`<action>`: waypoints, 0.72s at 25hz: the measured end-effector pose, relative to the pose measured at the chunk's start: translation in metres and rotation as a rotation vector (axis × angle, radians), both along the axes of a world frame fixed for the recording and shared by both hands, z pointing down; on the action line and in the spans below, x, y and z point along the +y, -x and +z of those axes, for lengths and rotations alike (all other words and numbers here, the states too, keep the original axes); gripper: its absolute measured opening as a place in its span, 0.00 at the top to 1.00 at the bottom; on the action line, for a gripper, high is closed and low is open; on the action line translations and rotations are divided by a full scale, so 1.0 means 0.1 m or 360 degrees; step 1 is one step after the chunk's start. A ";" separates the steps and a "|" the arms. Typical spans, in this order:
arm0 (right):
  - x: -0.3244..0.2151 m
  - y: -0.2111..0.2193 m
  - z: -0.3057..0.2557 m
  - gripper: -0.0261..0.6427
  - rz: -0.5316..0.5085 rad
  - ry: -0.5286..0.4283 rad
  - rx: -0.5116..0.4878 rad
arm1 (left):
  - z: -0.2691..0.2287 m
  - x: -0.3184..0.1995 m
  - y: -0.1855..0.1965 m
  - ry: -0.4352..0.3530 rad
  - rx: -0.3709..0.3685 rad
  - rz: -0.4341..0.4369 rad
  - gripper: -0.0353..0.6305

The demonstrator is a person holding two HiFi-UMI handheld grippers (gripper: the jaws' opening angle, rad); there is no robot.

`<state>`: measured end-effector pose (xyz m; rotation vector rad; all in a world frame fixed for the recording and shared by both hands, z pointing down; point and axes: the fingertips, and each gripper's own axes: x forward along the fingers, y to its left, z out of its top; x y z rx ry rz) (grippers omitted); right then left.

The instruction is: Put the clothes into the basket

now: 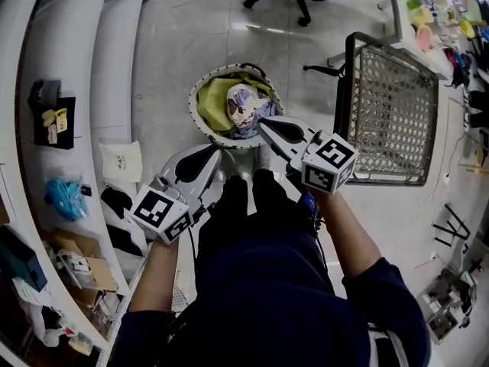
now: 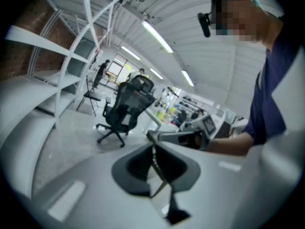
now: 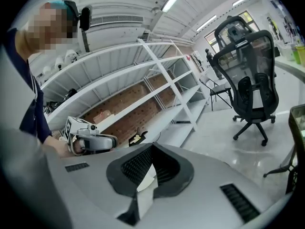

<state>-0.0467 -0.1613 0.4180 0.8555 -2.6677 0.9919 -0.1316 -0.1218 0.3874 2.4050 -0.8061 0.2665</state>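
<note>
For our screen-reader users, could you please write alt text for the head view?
Seen from above, a person holds the left gripper and right gripper, both shut and empty, near a round basket of clothes on the floor. White shelves stand at left, a wire-mesh rack at right.

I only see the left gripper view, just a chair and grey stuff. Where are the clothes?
Observer: In the head view, the clothes lie inside the round basket on the floor.
Child: Is the right gripper holding any?
Observer: No. The right gripper view shows the right gripper shut with nothing between its jaws.
Child: What's beside the basket?
Observer: A black wire rack stands right of it in the head view.
</note>
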 end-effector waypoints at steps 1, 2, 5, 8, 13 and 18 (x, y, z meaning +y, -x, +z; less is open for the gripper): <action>0.00 0.00 -0.05 0.95 0.0002 -0.0007 -0.0002 | -0.03 0.01 0.01 -0.0008 0.0000 0.0001 0.91; 0.01 0.01 -0.09 0.95 0.0004 -0.0013 -0.0003 | -0.06 0.01 0.01 -0.0015 -0.0001 0.0005 0.91; 0.02 0.01 -0.22 0.95 0.0008 -0.0042 0.0005 | -0.12 0.04 0.02 -0.0033 -0.0007 0.0022 0.91; 0.02 0.03 -0.33 0.95 0.0007 -0.0064 0.0014 | -0.18 0.04 0.03 -0.0052 -0.0009 0.0039 0.91; 0.02 0.03 -0.45 0.95 0.0020 -0.0084 0.0020 | -0.28 0.00 -0.03 -0.0092 -0.0016 0.0076 0.91; 0.04 0.06 -0.57 0.95 0.0027 -0.0116 0.0013 | -0.38 -0.04 -0.08 -0.0137 -0.0004 0.0098 0.91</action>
